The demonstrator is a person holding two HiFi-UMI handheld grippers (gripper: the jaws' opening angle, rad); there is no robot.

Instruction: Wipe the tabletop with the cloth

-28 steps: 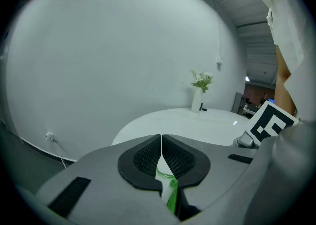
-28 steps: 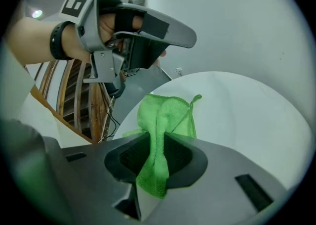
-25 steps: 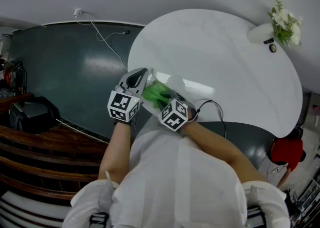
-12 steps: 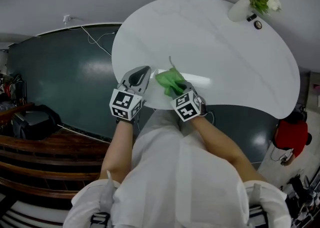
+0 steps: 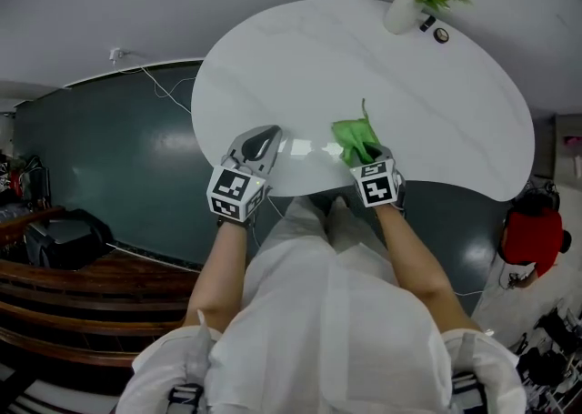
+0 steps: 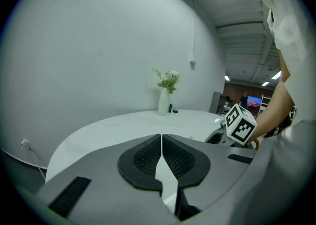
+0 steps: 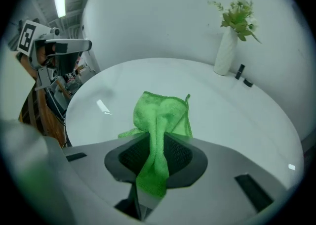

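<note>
Right hand-held gripper (image 5: 366, 159) is pinching the green cloth (image 5: 354, 136) by a bunched fold. The rest fans out ahead of the jaws, apparently resting on the white desk (image 5: 455, 103) near its front edge, long axis pointing away from the person. Left hand-held gripper (image 5: 262, 137) is pressed together, empty, well to the left. Cloth is fuzzy, crumpled, hemmed, with a corner loop.

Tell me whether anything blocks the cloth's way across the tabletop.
Nothing visible does. The green cloth, clamped in the right hand-held gripper, is near the front edge of the bare white tabletop. Only a vase and small dark items stand at the far edge. The left hand-held gripper is off to the cloth's left.
</note>
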